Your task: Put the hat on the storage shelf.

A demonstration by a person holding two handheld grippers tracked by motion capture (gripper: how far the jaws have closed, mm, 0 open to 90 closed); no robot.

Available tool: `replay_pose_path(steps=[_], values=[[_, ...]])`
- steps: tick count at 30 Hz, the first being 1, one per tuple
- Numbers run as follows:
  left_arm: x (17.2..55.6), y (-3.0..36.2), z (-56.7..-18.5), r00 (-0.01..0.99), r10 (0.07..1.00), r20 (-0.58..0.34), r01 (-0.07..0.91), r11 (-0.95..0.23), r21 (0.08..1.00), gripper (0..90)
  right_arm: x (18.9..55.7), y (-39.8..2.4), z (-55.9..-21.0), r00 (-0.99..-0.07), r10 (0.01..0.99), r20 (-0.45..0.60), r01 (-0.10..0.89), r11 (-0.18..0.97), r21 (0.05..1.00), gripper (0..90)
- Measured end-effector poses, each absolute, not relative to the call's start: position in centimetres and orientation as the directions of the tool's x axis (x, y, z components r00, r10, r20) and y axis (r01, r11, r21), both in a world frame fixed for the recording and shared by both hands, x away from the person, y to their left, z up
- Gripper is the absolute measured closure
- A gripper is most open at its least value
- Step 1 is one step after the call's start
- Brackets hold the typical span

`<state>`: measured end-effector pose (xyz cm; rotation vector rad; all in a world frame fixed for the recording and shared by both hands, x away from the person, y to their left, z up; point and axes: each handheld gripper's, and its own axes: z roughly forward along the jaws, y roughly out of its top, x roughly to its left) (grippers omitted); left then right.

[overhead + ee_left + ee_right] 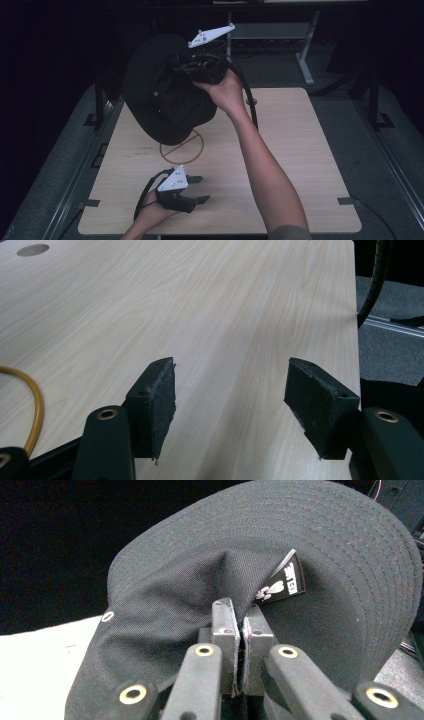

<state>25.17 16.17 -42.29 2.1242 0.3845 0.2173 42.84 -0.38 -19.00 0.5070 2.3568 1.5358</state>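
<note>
Table (300, 150) as landmark, one. Nearest, at its front edge: one left gripper (196, 189), jaws apart, nothing between. Beyond, on its middle: one yellow ring (181, 146). Farthest, held above its far part: one right gripper (239, 645), jaws clamped on fabric of one black hat (155, 85).

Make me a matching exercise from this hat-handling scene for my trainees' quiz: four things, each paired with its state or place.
Things:
1. black hat
2. left gripper
3. right gripper
4. orange ring mark

States or places:
A. jaws open, nothing between them
B. printed on the wooden table
C. lifted above the table
D. jaws shut on fabric

Pairs: 1-C, 2-A, 3-D, 4-B
</note>
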Motion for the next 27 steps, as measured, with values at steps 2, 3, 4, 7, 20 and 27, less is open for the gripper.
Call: replay_pose_path(steps=[2, 3, 4, 7, 20, 27], values=[[25.1, 16.1, -42.3, 0.936, 0.353, 0.002, 0.191, -0.512, 0.838, 36.4, 43.1, 0.0, -19.0, -0.899, 0.436, -0.048, 0.136, 0.381, 0.915, 86.6], [25.0, 16.1, -42.3, 0.937, 0.351, 0.004, 0.187, -0.51, 0.84, 36.4, 43.3, 0.2, -19.0, -0.898, 0.437, -0.048, 0.138, 0.384, 0.913, 86.6], [25.0, 16.1, -42.2, 0.938, 0.346, 0.007, 0.184, -0.514, 0.838, 36.5, 43.4, 0.4, -19.0, -0.898, 0.436, -0.049, 0.139, 0.39, 0.91, 86.6], [24.9, 15.9, -42.2, 0.939, 0.343, 0.01, 0.18, -0.517, 0.837, 36.5, 43.8, 1.0, -19.0, -0.899, 0.435, -0.055, 0.141, 0.406, 0.903, 86.5], [24.7, 15.3, -42.2, 0.949, 0.314, 0.029, 0.151, -0.535, 0.831, 36.7, 46.3, 5.9, -19.7, -0.884, 0.445, -0.144, 0.146, 0.556, 0.818, 66.3], [24.4, 14.7, -42.4, 0.955, 0.294, 0.035, 0.14, -0.553, 0.821, 36.7, 46.6, 5.7, -20.6, -0.875, 0.472, -0.106, 0.191, 0.538, 0.821, 48.1]])
